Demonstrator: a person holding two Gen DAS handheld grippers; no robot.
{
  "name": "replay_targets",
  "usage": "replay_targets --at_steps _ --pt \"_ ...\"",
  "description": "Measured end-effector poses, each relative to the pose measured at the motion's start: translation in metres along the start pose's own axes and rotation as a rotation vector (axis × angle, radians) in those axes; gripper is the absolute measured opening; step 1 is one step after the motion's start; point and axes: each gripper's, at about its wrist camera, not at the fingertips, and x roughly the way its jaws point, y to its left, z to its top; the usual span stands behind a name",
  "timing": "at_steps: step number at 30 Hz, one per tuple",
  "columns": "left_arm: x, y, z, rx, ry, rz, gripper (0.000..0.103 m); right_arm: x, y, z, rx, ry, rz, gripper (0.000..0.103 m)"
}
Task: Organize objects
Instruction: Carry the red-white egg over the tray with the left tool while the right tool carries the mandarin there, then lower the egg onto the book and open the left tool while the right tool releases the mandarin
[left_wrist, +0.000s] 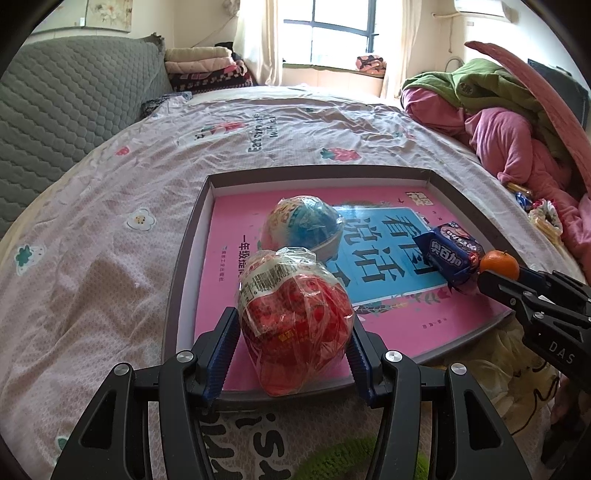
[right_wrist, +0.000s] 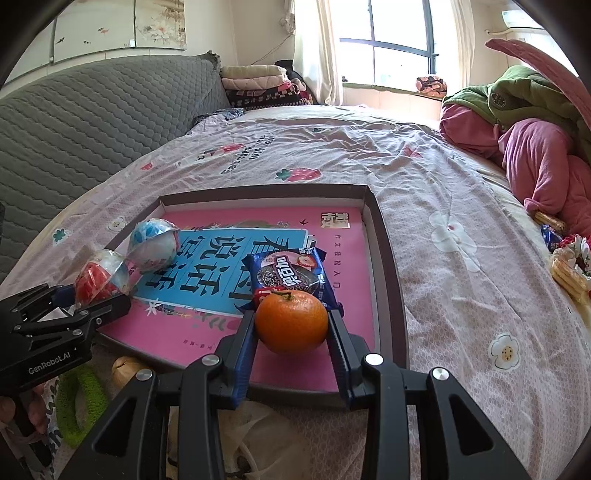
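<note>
on the far left, under the left gripper (left_wrist: 293, 354), the near bed (left_wrist: 110, 258) is mostly covered by the gripper's body; only part of a green ring (right_wrist: 79, 402) and a tan lump (right_wrist: 125, 369) show there, and what the lump is cannot be told. the left gripper points down at a slant over the tray's (left_wrist: 188, 266) near left edge, its pads pressed on a red egg (left_wrist: 295, 321) in crinkled wrap; whether the egg touches the book (left_wrist: 229, 295) is unclear. just beyond it a blue egg (left_wrist: 304, 227) lies on the book, which fills the tray floor. the tray's far half and far right corner are bare, and the sheet on its left is open.

to the right, a cookie pack (right_wrist: 290, 277) lies on the book, its near end hidden behind an orange (right_wrist: 291, 321). the right gripper (right_wrist: 291, 328), also slanted down, is clamped on the orange above the tray's near right part. right of the tray runs a wide strip of free sheet, then small snacks (right_wrist: 570, 277) cut off at the frame edge beside piled clothes (right_wrist: 535, 155).
</note>
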Motion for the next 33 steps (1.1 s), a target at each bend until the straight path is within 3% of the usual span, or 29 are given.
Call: replay_targets --at_steps 33 --pt "0.018 0.009 0.004 -0.038 0.03 -0.007 0.057 0.008 -0.003 0.003 0.017 0.025 -0.004 0.038"
